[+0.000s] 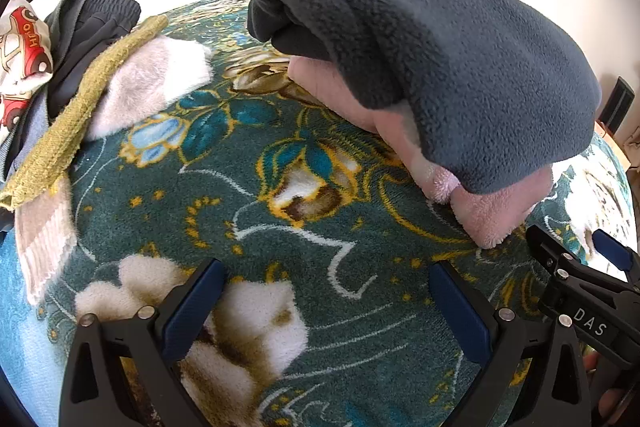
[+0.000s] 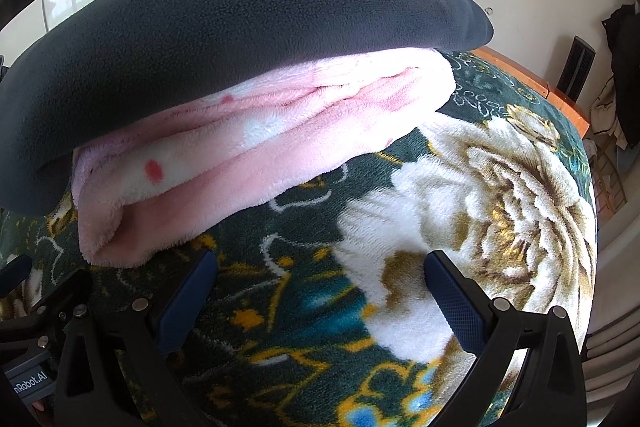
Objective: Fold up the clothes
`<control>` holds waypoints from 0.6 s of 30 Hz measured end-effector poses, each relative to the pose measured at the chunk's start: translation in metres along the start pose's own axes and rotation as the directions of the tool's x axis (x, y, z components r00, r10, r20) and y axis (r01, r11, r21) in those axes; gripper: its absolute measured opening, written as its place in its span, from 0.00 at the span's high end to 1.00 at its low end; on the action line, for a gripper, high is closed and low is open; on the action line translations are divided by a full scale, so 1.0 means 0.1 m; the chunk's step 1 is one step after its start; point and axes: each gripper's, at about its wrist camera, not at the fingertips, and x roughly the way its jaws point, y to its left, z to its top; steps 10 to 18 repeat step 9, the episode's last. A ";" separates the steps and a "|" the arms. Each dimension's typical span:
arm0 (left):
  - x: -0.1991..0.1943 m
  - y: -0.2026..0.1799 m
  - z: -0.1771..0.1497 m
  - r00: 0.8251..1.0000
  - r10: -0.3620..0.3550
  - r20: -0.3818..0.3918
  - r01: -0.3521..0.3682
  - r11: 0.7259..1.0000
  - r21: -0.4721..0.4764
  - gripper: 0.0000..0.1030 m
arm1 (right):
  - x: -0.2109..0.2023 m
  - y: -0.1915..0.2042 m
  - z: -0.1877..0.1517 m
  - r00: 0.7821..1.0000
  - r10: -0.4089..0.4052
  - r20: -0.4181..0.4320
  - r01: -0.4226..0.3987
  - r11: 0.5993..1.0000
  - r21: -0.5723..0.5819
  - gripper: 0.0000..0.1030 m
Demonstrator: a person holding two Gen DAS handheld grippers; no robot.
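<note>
A folded dark grey fleece garment (image 1: 460, 47) lies on top of a folded pink plush garment (image 1: 496, 211) on the floral bedspread (image 1: 248, 163). From the right wrist the grey fleece (image 2: 224, 39) covers the pink garment (image 2: 248, 155). My left gripper (image 1: 326, 303) is open over bare bedspread, short of the stack. My right gripper (image 2: 320, 291) is open too, just in front of the pink garment, holding nothing. In the left wrist view the right gripper (image 1: 580, 251) shows at the right edge, beside the pink garment's corner.
A heap of unfolded clothes sits at the left: an olive knit piece (image 1: 80, 123), a pale fluffy garment (image 1: 152, 87), dark trousers (image 1: 100, 27) and a car-print cloth (image 1: 24, 47). The bed's wooden edge (image 2: 560, 95) and a wall lie to the right.
</note>
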 end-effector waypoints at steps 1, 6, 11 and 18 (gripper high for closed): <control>0.00 0.00 0.00 1.000 0.000 0.000 0.000 1.000 0.000 0.00 | 0.03 0.01 0.00 1.000 0.000 0.000 0.000 1.000 0.000 0.00; -0.01 0.00 -0.01 1.000 0.000 -0.001 0.000 1.000 0.002 0.00 | 0.05 0.04 0.01 1.000 0.000 0.000 0.000 1.000 -0.001 0.00; -0.01 0.01 -0.01 1.000 -0.001 -0.001 0.001 1.000 0.003 0.00 | 0.05 0.04 0.01 1.000 0.000 0.000 0.000 1.000 -0.001 0.00; -0.01 0.01 -0.01 1.000 -0.001 -0.001 0.001 1.000 0.003 0.00 | 0.05 0.04 0.01 1.000 0.000 0.000 0.000 1.000 -0.001 0.00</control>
